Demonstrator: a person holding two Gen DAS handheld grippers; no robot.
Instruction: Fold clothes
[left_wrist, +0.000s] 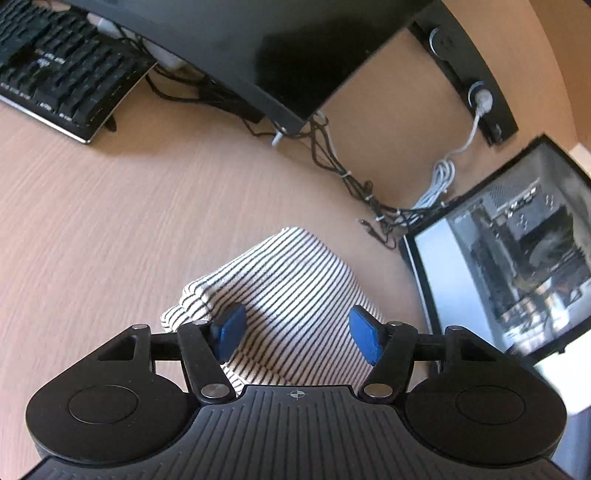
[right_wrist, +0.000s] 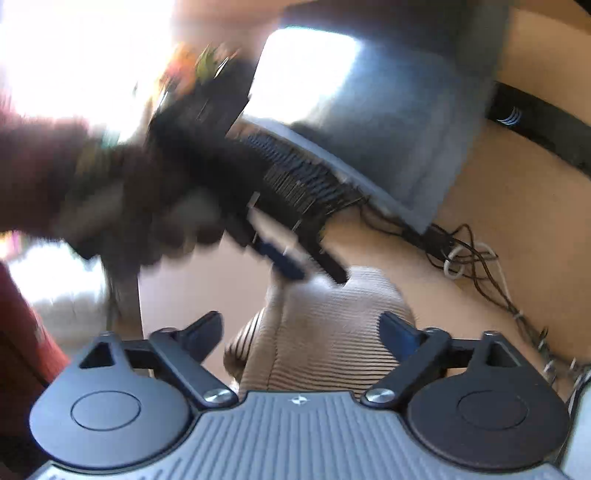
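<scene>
While both grippers gape, striped garment (left_wrist: 291, 295) folded.

I find the folded garment (left_wrist: 295, 280) lying on the counter (left_wrist: 110, 221), directly ahead of the left gripper (left_wrist: 297, 332). The keyboard (left_wrist: 62, 74) sits far left, the monitor (left_wrist: 258, 48) behind it. A computer case (left_wrist: 509, 258) stands right of the garment; cables (left_wrist: 351, 173) run between monitor and case.
</scene>
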